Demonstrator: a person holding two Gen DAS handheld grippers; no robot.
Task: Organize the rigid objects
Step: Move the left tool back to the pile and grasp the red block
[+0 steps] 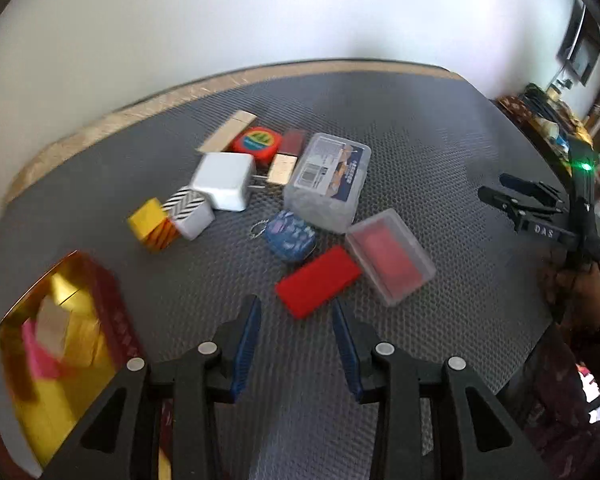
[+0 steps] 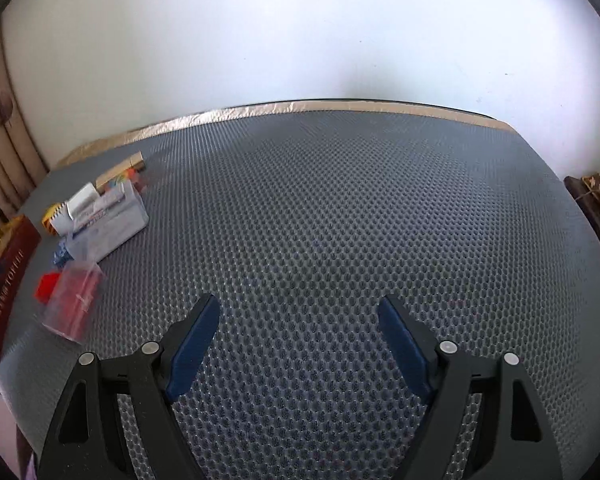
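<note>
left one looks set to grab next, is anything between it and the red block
Nothing visible. The left gripper is open and empty, and only bare mat lies between its fingertips and the red block.

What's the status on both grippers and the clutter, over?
Left gripper open, empty, near red block. Right gripper open, empty, over bare mat. Gold box partly filled.

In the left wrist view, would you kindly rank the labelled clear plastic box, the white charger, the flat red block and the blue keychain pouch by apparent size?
1. Labelled clear plastic box
2. White charger and flat red block: look about alike, and the block lies nearer the camera, so unranked
3. Blue keychain pouch
</note>
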